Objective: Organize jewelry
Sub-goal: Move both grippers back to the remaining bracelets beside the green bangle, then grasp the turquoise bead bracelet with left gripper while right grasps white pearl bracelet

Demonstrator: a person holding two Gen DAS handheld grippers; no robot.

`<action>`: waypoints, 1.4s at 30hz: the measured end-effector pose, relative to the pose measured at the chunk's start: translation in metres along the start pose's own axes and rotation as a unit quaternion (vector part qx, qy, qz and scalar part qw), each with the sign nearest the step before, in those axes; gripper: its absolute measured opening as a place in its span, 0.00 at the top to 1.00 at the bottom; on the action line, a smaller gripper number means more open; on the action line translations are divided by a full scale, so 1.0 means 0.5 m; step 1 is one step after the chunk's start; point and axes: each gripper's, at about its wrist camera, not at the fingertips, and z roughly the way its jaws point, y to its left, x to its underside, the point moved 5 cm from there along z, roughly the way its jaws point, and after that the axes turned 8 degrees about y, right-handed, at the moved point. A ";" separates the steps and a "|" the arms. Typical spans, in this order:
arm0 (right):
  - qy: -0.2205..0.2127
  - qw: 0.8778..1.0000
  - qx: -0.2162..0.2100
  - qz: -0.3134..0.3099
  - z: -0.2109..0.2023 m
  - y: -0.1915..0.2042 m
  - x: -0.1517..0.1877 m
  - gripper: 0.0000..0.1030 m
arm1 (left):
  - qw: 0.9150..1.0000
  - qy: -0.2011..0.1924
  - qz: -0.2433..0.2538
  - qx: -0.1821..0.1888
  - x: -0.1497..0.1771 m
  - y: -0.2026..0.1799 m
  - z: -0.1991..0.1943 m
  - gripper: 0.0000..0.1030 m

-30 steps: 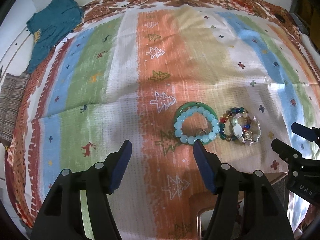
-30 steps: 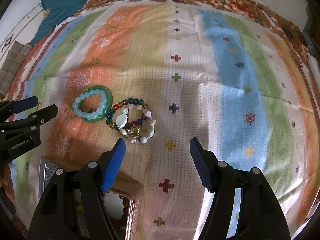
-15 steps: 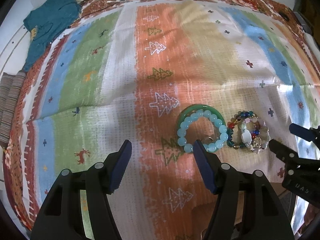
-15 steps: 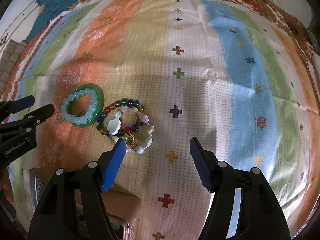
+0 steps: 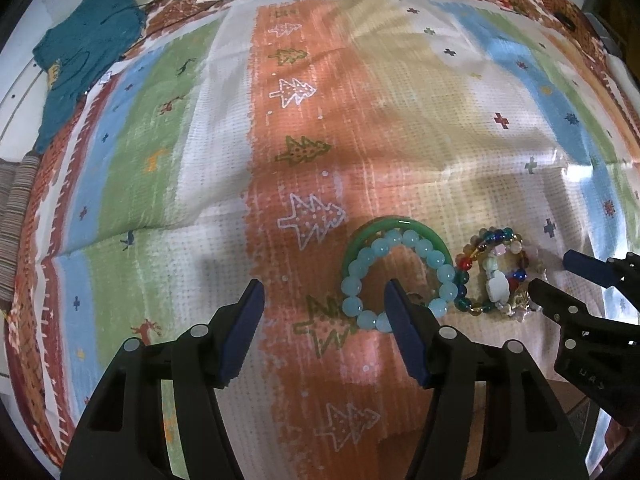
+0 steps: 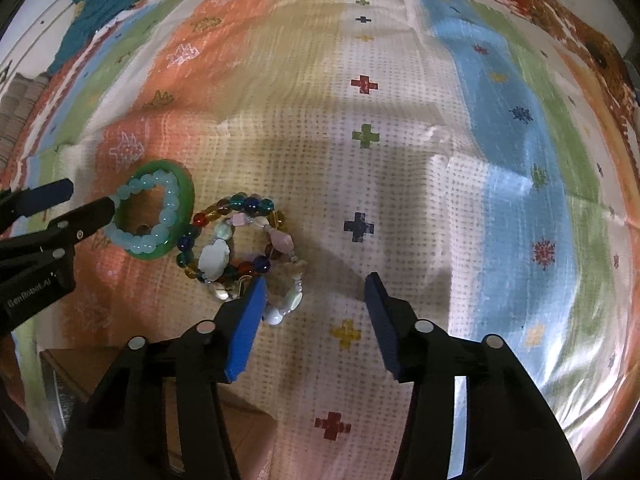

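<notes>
Over the striped cloth [image 5: 224, 128] both tongs hang low with their jaws wide, holding nothing. Right by the left tongs [image 5: 322, 304] lie a green ring [image 5: 394, 227] and a pale blue bead bracelet [image 5: 362, 264] inside it (one blue pad covers part of it). Just ahead of the right tongs [image 6: 316, 292] sits a pile of colored bead bracelets [image 6: 240, 236]; I cannot count them. One teal cloth [image 5: 80, 56] lies far off.
</notes>
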 end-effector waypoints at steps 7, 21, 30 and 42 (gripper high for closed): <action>0.002 1.000 -0.004 -0.012 0.005 0.005 -0.004 0.79 | 1.000 0.016 0.013 -0.002 -0.001 -0.011 0.030 0.64; -0.016 0.999 0.010 -0.030 -0.032 0.018 0.008 0.91 | 1.000 0.007 0.022 -0.002 0.007 -0.019 0.007 0.89; -0.037 0.999 0.002 -0.022 -0.073 0.009 0.008 0.93 | 1.000 -0.017 0.025 0.006 0.007 -0.026 -0.042 0.89; -0.060 0.998 -0.007 -0.018 -0.116 0.019 0.024 0.99 | 0.999 -0.038 0.031 0.015 0.021 -0.038 -0.093 0.89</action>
